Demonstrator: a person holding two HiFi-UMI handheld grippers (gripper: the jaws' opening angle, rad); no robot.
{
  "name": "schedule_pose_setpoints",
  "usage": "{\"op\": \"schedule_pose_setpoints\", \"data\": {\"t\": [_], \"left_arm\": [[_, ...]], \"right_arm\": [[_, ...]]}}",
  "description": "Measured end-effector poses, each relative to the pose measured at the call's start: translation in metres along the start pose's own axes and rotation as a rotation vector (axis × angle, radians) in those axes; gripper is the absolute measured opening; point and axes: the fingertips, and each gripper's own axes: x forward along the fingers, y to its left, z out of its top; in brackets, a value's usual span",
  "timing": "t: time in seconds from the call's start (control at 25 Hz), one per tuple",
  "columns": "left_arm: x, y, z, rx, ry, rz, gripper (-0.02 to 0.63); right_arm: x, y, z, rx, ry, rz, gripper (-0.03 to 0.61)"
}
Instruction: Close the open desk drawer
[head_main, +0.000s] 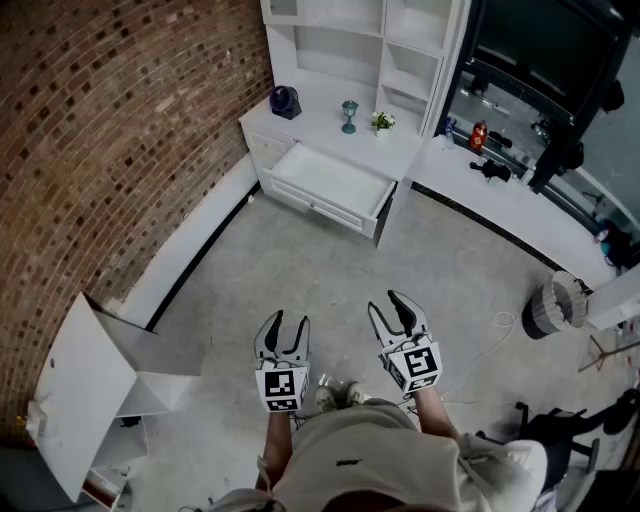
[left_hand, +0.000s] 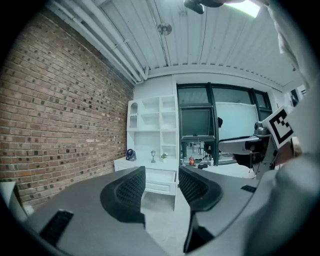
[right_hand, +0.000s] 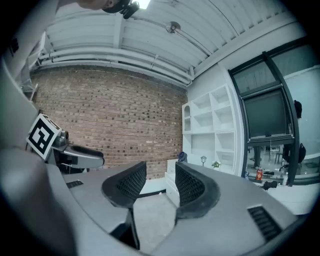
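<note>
The left gripper (head_main: 289, 325) and the right gripper (head_main: 390, 306) are hanging side by side over the floor (head_main: 330, 270), close in front of the person, both pointing forward. The left one's jaws are standing moderately apart and are gripping nothing; in the left gripper view only the far drawer (head_main: 330, 187) is showing through the gap. The right one's jaws are likewise standing apart with nothing held, and bare floor is showing between them.

The drawer is sitting well ahead of both grippers, roughly in line with the space between them, and neither is touching it. It is sticking out of the white desk (head_main: 262, 128) toward the grippers, pulled open, its inside looking empty. On the desk top beyond it, a dark fan (head_main: 285, 101), a small lamp-like ornament (head_main: 349, 115) and a little plant (head_main: 382, 122) are standing in a row, with white shelves (head_main: 350, 40) rising behind them.

A brick wall (head_main: 100, 150) is running along to the left of the left gripper, and a white cabinet (head_main: 90, 385) is lying tipped over on that side, near the wall. A round bin (head_main: 553, 306) is standing off to the right of the right gripper.
</note>
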Motion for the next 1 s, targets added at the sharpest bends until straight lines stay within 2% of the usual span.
{"op": "schedule_pose_setpoints", "data": {"t": [0.12, 0.36, 0.56, 0.72, 1.0], "left_arm": [[-0.006, 0.022, -0.002, 0.005, -0.008, 0.003, 0.219], [-0.014, 0.043, -0.009, 0.009, -0.017, -0.021, 0.219], [-0.005, 0.054, -0.009, 0.009, -0.015, -0.034, 0.219], [0.013, 0.061, -0.008, 0.021, -0.01, -0.046, 0.219], [0.062, 0.076, -0.006, 0.007, 0.017, -0.023, 0.219]], "right_arm": [[0.009, 0.013, -0.005, 0.0, -0.04, -0.018, 0.186], [0.015, 0.038, -0.009, 0.001, -0.038, -0.049, 0.186], [0.031, 0.046, -0.01, 0.011, 0.003, -0.052, 0.186], [0.055, 0.041, -0.016, 0.005, -0.014, -0.04, 0.186], [0.101, 0.015, -0.017, 0.034, 0.033, -0.014, 0.186]]}}
